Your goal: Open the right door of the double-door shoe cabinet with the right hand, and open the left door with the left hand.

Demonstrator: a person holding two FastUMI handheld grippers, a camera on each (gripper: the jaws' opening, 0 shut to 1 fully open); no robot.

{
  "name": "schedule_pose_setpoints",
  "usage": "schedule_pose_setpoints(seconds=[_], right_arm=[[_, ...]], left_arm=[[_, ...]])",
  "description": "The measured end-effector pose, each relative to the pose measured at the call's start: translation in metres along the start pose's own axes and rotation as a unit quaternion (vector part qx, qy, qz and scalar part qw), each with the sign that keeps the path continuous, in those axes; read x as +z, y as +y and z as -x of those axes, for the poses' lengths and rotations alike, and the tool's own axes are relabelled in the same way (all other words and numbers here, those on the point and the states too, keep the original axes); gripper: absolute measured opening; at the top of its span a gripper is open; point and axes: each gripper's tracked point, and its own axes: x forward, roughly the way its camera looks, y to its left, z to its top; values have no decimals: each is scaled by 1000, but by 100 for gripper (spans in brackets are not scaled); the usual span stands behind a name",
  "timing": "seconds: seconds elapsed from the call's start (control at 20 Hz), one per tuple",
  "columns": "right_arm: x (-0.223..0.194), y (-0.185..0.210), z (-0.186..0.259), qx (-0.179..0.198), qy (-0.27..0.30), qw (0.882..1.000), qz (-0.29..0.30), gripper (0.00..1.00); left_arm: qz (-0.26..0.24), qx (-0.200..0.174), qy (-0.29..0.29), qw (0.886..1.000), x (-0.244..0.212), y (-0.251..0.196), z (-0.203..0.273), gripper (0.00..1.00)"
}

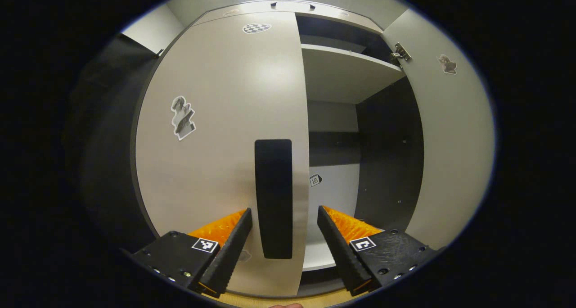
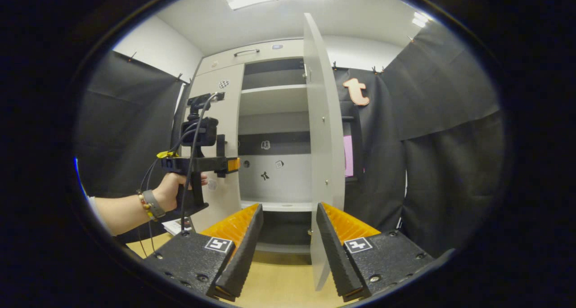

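We see the right door swung open at frame centre; the left door remains closed, our left gripper gaping around its handle (ungrasped), right gripper open, empty.

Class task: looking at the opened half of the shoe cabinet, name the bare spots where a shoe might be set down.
Bare: the upper shelf and lower shelf, between closed left door and open right door. Crowded: the left door's handle, straddled by the left gripper.
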Motion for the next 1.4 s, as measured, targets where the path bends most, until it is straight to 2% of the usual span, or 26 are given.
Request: schedule_pose_setpoints(seconds=[0.1,0.2,0.35,0.4,0.45,0.5,0.55,0.7,0.85,1.05,1.4], right_arm=[[-3,-4,-3,0,4,1000,-5,76],[-4,-3,-6,3,5,1000,-6,77],[-7,1,-11,11,9,1000,-1,76],[-8,3,-12,14,10,1000,-1,76],[-8,6,-11,17,10,1000,-2,76],[-9,9,-11,21,11,1000,-3,76],[-9,10,-10,23,11,1000,-2,76],[-10,10,-6,20,11,1000,5,76],[-10,7,-5,17,11,1000,6,76],[-8,9,-2,15,6,1000,3,76],[-6,29,-8,27,1,1000,-1,76]], left_arm=[[0,10,-10,1000,1,5,2,86],[6,11,-20,1000,-1,11,2,57],[-23,9,-6,1000,-5,8,1,37],[-39,13,-7,999,-5,8,4,37],[-46,14,-11,999,-7,9,-6,31],[-38,16,-12,999,-6,10,1,31],[-27,17,-10,999,-8,11,-4,22],[-32,10,-5,999,-7,10,1,7],[-21,2,5,1000,-7,9,9,7],[-15,-11,3,1000,-3,11,48,7],[-12,-7,6,1000,-2,49,114,6]])
